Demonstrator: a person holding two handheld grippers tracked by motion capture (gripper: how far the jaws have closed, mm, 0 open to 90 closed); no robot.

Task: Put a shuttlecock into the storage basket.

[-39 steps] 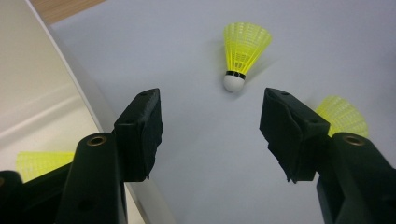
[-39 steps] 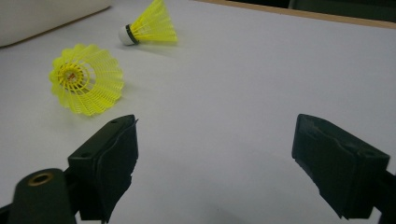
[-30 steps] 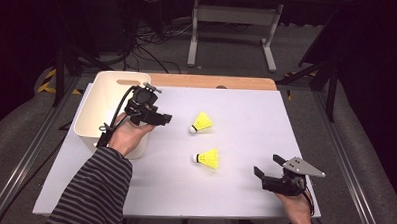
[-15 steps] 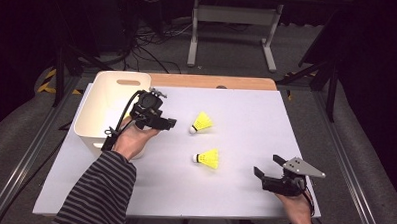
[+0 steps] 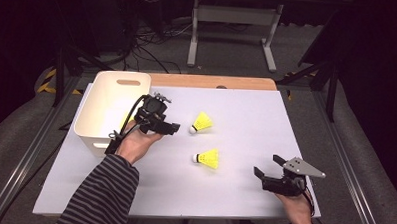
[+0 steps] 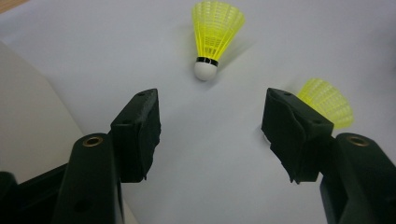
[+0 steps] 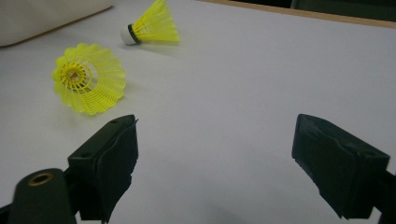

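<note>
My left gripper point(image 5: 167, 127) has slid away from the white bin point(image 5: 102, 106) toward the table's middle since a second ago, its jaws parted with nothing between them; my right gripper point(image 5: 267, 166) has kept its place. Nearest me, at the table's point(image 5: 246, 113) right front corner, the right gripper rests low, jaws spread wide and empty. Just beyond it, to the left, the nearer yellow shuttlecock point(image 5: 208, 158) lies on its side, white cork pointing left. Farther on, the second shuttlecock point(image 5: 201, 123) lies close to the left gripper's tips, apart from them, cork toward the gripper. In the left gripper view that shuttlecock point(image 6: 213, 35) lies ahead of the open jaws. The bin stands at the far left edge.
</note>
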